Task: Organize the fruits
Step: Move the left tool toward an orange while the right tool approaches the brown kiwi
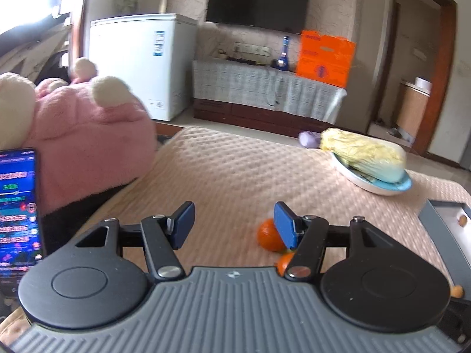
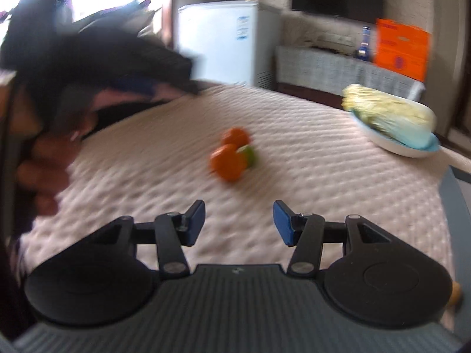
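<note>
Two oranges (image 2: 228,161) and a green fruit (image 2: 250,156) lie together on the quilted pink table cover (image 2: 323,176), blurred in the right wrist view. In the left wrist view one orange (image 1: 268,235) sits just behind my right fingertip and another orange (image 1: 284,263) is partly hidden under the finger arm. My left gripper (image 1: 234,226) is open and empty, above the cover beside the oranges. My right gripper (image 2: 239,223) is open and empty, a short way in front of the fruits.
A cabbage (image 1: 365,154) lies on a white and blue plate (image 1: 382,186) at the far right. A grey tray (image 1: 447,229) stands at the right edge. A pink plush toy (image 1: 88,135) and a phone (image 1: 19,211) are at the left.
</note>
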The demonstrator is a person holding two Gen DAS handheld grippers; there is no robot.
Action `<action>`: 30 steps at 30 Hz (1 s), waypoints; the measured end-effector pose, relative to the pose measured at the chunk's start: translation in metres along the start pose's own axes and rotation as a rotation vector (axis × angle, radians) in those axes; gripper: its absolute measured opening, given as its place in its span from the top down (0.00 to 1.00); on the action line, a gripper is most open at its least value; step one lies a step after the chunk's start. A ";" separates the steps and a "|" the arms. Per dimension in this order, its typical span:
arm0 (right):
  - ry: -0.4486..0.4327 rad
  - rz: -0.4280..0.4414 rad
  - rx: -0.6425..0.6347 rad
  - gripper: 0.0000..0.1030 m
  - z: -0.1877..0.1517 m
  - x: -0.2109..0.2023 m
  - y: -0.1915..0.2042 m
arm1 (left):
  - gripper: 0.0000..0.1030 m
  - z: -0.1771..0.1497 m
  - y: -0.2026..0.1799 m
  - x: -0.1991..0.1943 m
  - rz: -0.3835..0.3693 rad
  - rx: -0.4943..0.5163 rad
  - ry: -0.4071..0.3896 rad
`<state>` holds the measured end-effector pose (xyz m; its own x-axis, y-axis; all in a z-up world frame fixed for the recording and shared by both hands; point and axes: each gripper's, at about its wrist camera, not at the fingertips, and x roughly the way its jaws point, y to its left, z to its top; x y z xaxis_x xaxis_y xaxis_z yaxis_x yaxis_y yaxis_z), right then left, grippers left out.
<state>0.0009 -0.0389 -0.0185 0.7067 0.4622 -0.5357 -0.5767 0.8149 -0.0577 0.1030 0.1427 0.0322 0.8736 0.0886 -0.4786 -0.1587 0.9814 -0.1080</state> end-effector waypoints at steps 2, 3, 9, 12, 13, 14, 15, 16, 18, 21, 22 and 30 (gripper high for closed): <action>0.000 -0.011 -0.042 0.48 -0.001 -0.008 0.009 | 0.37 -0.004 -0.010 0.001 -0.018 0.041 0.012; -0.001 -0.031 -0.054 0.48 -0.001 -0.013 0.010 | 0.37 -0.006 -0.015 0.001 -0.028 0.058 0.015; -0.008 -0.283 -0.045 0.49 -0.010 -0.043 -0.027 | 0.37 -0.012 -0.034 -0.002 -0.113 0.096 0.030; 0.022 -0.384 0.021 0.57 -0.015 -0.052 -0.057 | 0.37 -0.016 -0.041 -0.001 -0.135 0.120 0.041; 0.048 -0.407 0.037 0.64 -0.017 -0.053 -0.066 | 0.37 -0.017 -0.043 -0.001 -0.137 0.126 0.044; 0.069 -0.424 0.047 0.65 -0.020 -0.053 -0.073 | 0.37 -0.018 -0.044 -0.001 -0.138 0.133 0.046; 0.084 -0.437 0.049 0.65 -0.023 -0.053 -0.077 | 0.37 -0.019 -0.045 -0.001 -0.139 0.139 0.048; 0.095 -0.446 0.045 0.67 -0.025 -0.054 -0.079 | 0.37 -0.020 -0.045 -0.001 -0.140 0.142 0.049; 0.112 -0.469 0.024 0.68 -0.029 -0.055 -0.081 | 0.37 -0.020 -0.045 -0.001 -0.139 0.141 0.051; 0.127 -0.491 0.010 0.68 -0.035 -0.058 -0.086 | 0.37 -0.019 -0.042 -0.002 -0.139 0.136 0.052; 0.135 -0.490 0.014 0.68 -0.037 -0.058 -0.088 | 0.37 -0.019 -0.042 -0.002 -0.139 0.135 0.052; 0.185 -0.508 -0.043 0.71 -0.045 -0.048 -0.092 | 0.37 -0.020 -0.040 -0.002 -0.153 0.130 0.060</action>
<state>0.0017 -0.1512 -0.0253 0.8193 -0.0587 -0.5703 -0.2002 0.9029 -0.3804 0.0989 0.0998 0.0203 0.8532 -0.0696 -0.5169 0.0380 0.9967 -0.0715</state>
